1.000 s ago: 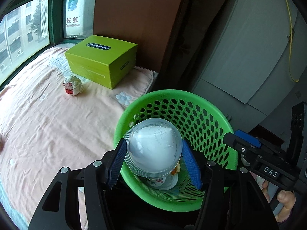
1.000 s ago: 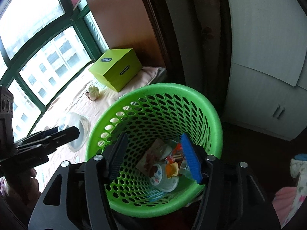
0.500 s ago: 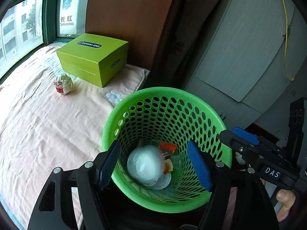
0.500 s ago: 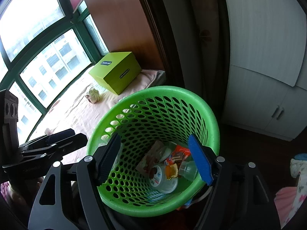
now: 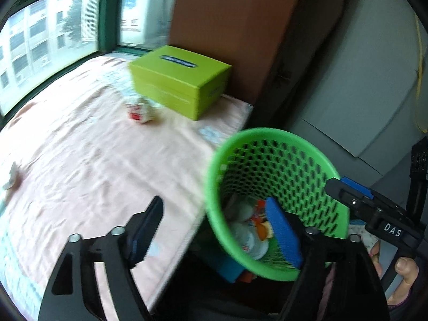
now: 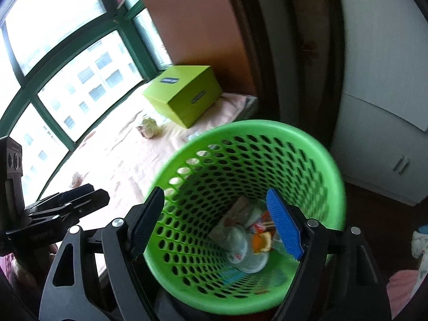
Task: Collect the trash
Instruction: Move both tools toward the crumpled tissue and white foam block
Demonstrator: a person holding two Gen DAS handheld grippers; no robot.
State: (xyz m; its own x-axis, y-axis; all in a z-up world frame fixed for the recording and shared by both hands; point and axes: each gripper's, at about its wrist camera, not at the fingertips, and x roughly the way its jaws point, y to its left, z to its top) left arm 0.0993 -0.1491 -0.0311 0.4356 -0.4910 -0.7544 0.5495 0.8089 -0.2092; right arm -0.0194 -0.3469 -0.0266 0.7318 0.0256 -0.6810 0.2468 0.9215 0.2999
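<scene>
A green perforated waste basket [image 5: 270,144] [image 6: 315,160] stands beside the pink-covered bed [image 5: 80,165]. Inside it lie a clear plastic lid, a white cup and orange wrappers [image 6: 248,243] [image 5: 248,235]. A crumpled red and white wrapper [image 5: 139,111] [image 6: 149,128] lies on the bed in front of the green box. My left gripper [image 5: 214,224] is open and empty, at the basket's left rim over the bed edge. My right gripper [image 6: 216,224] is open and empty, above the basket's near rim.
A lime green box [image 5: 182,80] [image 6: 184,93] sits at the bed's far corner by the window [image 6: 67,67]. A small scrap [image 5: 12,179] lies at the bed's left. Grey cabinet doors [image 5: 361,80] and a brown panel [image 5: 227,26] stand behind the basket.
The clear lid left my left gripper and dropped into the basket. The left gripper opened and swung left toward the bed. The right gripper stayed above the basket.
</scene>
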